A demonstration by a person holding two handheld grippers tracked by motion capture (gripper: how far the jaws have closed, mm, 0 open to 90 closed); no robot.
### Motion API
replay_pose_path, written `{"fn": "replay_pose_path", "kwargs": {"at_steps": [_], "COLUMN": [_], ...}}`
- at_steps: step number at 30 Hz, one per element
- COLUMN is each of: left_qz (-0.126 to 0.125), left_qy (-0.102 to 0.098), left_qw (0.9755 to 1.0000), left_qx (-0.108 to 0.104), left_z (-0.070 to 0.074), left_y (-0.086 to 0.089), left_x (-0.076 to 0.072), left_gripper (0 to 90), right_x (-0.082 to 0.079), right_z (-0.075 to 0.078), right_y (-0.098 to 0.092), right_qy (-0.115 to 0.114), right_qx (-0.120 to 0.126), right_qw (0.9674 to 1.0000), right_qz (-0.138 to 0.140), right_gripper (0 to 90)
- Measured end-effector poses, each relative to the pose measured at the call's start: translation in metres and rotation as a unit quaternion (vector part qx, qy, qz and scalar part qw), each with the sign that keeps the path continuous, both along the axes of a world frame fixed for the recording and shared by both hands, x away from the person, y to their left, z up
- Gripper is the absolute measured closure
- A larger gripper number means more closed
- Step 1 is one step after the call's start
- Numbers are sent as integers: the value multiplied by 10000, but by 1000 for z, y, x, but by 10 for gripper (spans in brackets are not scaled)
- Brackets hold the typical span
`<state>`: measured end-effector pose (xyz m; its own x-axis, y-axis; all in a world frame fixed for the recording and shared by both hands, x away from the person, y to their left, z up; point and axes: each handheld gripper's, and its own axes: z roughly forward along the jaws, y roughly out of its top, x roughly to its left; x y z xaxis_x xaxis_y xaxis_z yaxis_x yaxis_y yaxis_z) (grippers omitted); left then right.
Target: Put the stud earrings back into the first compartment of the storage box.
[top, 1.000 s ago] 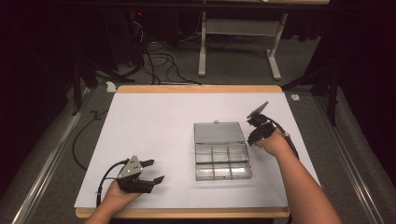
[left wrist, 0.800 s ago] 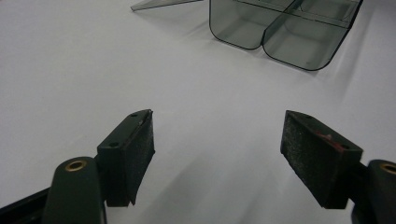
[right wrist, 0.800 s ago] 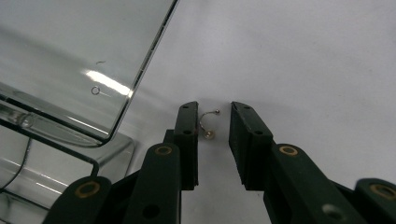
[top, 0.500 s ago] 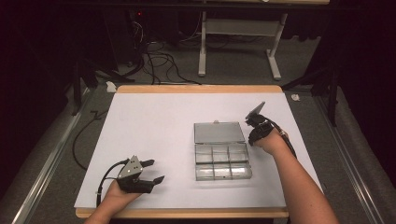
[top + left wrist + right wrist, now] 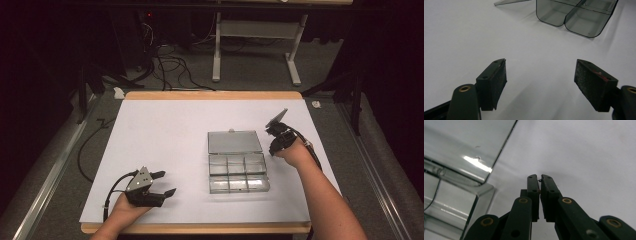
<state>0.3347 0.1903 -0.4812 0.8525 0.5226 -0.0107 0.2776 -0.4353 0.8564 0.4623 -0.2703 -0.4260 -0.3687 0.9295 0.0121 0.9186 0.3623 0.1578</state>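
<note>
On the white table sheet (image 5: 165, 130), seen from the high view, a clear compartment box (image 5: 238, 172) lies open near the middle, its lid (image 5: 234, 142) folded flat toward the far side. The right gripper (image 5: 274, 145) hovers just beside the lid's right edge; over the last second it has drifted slightly inward and lower, which suggests the lid work is finished and the hand is settling or backing off. The left gripper (image 5: 162, 184) has stayed parked near the table's front-left, well apart from the box. A wooden rim (image 5: 210, 95) frames the sheet; beyond it lie grey carpet, loose cables (image 5: 165, 65) and a white desk frame (image 5: 255, 45) in a dark room.

In the left gripper view, the left gripper (image 5: 540, 75) stands wide open over bare sheet, holding nothing, with the box's rounded compartments (image 5: 574, 17) ahead.

In the right gripper view, the right gripper (image 5: 540, 178) is closed nearly pad to pad and grips nothing visible; the box's lid (image 5: 461, 147) and hinge edge lie to its left.
</note>
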Motion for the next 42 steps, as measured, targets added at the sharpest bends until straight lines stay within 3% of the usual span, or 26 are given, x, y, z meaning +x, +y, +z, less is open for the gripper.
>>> {"fn": "replay_pose_path", "kwargs": {"at_steps": [7, 14, 24, 33, 37, 42], "left_qz": [4, 13, 1, 0, 1, -5], "left_qy": [-9, -7, -2, 3, 4, 2], "left_qw": [10000, 10000, 10000, 10000, 10000, 10000], "left_qx": [3, 7, -5, -8, -10, -28], "left_z": [0, 0, 0, 0, 0, 0], "left_y": [0, 0, 0, 0, 0, 0], "left_x": [0, 0, 0, 0, 0, 0], "left_gripper": [264, 264, 264, 264, 263, 263], "right_x": [-16, -33, -54, -62, -65, -66], "right_z": [10, 18, 18, 18, 26, 37], "right_y": [-4, -5, -3, -5, 0, 10], "right_qy": [-11, -54, 52, 87, 79, -20], "right_qx": [36, 79, 68, 30, 35, -2], "right_qw": [10000, 9999, 9999, 9998, 9998, 9992], "right_qz": [-58, 54, 111, 174, 193, 409], "right_gripper": [866, 865, 865, 865, 864, 863]}}
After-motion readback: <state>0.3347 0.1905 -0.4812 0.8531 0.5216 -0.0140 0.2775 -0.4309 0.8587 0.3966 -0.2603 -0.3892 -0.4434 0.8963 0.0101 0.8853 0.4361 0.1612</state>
